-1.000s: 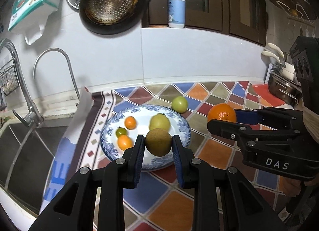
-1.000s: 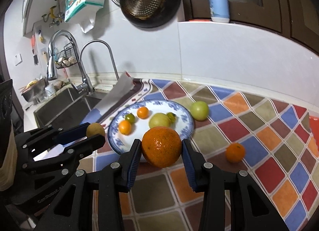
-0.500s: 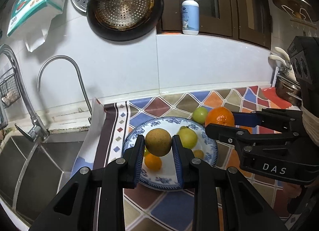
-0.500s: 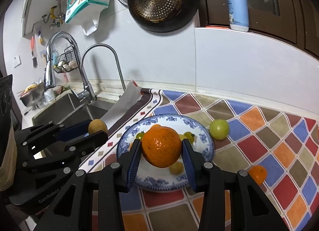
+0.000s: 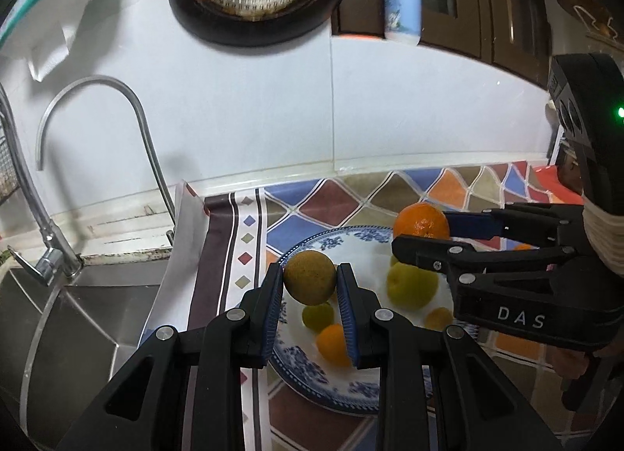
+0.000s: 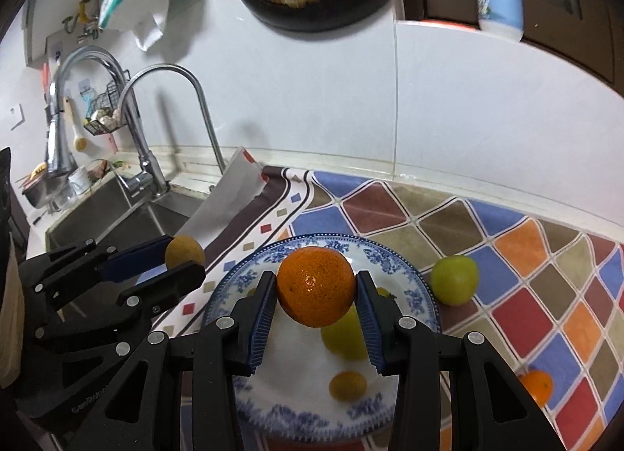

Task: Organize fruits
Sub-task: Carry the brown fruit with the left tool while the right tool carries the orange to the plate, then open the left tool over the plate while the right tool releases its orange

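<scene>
Off to your left sits the steel sink with its curved tap. Your left tongs are clenched on a brownish-green round fruit, holding it in the air over the left rim of the blue-patterned plate. Your right tongs grip a large orange above the plate's middle. On the plate beneath lie a yellow-green fruit, a small green one and a small orange one. Right of the plate, on the table's checked cloth, rest a green fruit just beside the rim and a small orange further right
</scene>
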{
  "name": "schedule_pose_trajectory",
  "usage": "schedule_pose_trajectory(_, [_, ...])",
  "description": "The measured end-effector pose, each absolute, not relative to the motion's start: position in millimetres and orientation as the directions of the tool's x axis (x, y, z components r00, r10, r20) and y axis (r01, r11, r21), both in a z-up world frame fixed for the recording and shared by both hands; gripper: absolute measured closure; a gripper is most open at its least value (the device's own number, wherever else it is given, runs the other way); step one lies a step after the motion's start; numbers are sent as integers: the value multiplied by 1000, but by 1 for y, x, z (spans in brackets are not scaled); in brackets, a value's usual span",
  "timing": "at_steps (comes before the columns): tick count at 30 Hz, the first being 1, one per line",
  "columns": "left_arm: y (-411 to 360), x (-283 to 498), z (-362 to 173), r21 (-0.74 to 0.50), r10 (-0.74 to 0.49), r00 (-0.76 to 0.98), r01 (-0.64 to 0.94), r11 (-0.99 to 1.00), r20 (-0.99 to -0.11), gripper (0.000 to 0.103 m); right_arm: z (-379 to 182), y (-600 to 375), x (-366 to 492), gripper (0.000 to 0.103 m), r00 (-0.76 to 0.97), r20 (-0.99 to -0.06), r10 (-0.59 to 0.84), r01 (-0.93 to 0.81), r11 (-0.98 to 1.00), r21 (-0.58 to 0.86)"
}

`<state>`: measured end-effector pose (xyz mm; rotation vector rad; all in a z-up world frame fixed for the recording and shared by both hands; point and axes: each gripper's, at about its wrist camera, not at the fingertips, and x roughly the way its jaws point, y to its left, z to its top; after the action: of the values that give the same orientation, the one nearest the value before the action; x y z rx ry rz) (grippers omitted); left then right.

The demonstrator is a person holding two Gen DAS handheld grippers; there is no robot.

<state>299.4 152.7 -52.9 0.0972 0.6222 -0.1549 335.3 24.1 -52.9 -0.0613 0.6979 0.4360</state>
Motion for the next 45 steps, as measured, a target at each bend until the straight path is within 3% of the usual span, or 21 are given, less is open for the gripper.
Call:
schedule_pose_trajectory(24, [155, 358, -102, 52, -129, 721, 223, 973, -681, 74, -99, 32, 399, 61, 622, -704, 342, -387, 916, 103])
schedule_pose_trajectory(27, [155, 357, -100, 57, -126, 723, 223, 973, -679, 68, -99, 30, 399, 61, 631, -700, 335, -376, 921, 102])
schedule_pose_trajectory(30, [154, 353, -96, 56, -126, 729, 220, 974, -673, 66, -95, 29, 396, 53, 647, -690, 325, -370, 925, 88])
schedule_pose_trajectory(39, [153, 321, -68, 50, -122, 771, 195, 979, -625, 58, -74, 20, 365, 53, 695, -651, 306, -357, 932, 57])
schedule_pose_trajectory(45, [146, 292, -45, 49, -119, 803, 182, 982, -584, 43, -54, 9, 334, 43, 735, -616, 282, -332, 943, 36])
